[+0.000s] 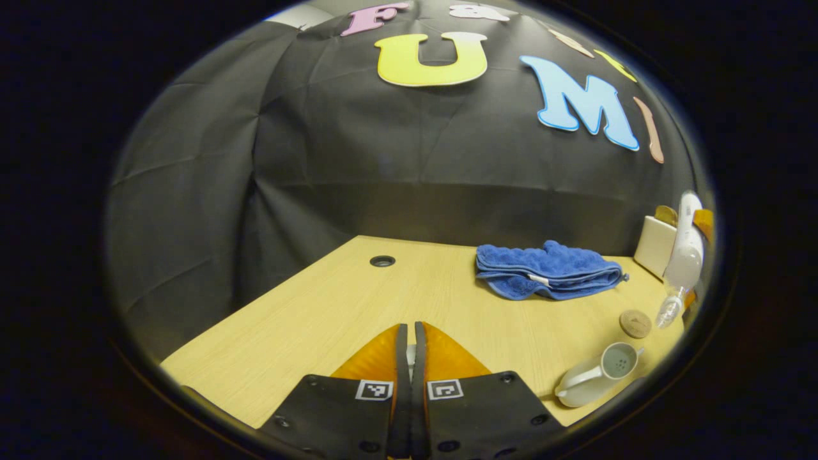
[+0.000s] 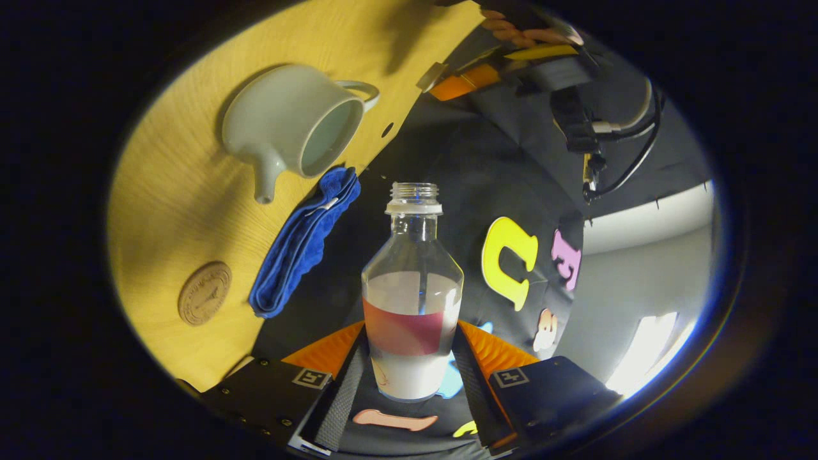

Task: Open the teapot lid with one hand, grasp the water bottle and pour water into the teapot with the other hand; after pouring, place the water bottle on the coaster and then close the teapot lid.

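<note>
bottle point(image 2: 413, 300): uncapped, red label, no readable text
right gripper point(image 2: 409, 364): tilted sideways, fingers clamp bottle
left gripper point(image 1: 411, 358): fingers closed; whether they pinch anything, can't tell
teapot point(image 2: 291, 124): lidless, beside towel point(image 2: 300, 246)

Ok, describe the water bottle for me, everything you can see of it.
The water bottle is clear, plastic by the look of it, with a threaded neck, a white collar ring and no cap. A red label band wraps its lower body. It holds some water. The right gripper clamps it at the label, one finger on each side. It is held in the air and tipped, its open mouth toward the lidless teapot. In the left gripper view it shows at the right edge, above the coaster.
</note>
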The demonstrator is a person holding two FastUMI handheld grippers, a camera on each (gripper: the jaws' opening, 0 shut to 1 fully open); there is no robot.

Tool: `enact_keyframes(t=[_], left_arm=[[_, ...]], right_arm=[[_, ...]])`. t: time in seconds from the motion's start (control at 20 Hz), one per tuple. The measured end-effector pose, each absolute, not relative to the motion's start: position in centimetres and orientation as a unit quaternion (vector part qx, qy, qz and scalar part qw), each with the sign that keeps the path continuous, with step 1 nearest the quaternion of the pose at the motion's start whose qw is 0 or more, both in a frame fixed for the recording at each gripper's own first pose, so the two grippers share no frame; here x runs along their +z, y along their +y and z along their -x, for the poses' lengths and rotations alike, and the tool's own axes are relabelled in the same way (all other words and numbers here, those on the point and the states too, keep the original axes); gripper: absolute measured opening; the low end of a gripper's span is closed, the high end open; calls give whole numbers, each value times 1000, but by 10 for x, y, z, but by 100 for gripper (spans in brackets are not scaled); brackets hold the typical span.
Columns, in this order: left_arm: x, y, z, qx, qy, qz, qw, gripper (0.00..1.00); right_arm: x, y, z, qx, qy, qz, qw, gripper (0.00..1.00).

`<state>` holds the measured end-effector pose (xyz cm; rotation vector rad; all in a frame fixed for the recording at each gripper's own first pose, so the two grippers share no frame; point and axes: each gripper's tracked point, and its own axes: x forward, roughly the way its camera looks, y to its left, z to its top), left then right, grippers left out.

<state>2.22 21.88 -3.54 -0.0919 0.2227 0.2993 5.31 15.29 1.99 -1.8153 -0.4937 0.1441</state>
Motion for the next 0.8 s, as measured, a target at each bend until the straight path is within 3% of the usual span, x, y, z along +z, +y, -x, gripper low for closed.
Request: enact_keyframes(t=[0.35,0.65,0.8], left_arm=[[-36,218,-22,148,110,45,982,6],[-37,216,-23,146,111,44,982,5],[-37,214,-23,144,111,44,982,6]], right_arm=[[-23,151,-42,155,-111,582,791,77],[-8,143,-69,174,-31,343,923,77],[-9,141,-89,185,14,200,962,77]])
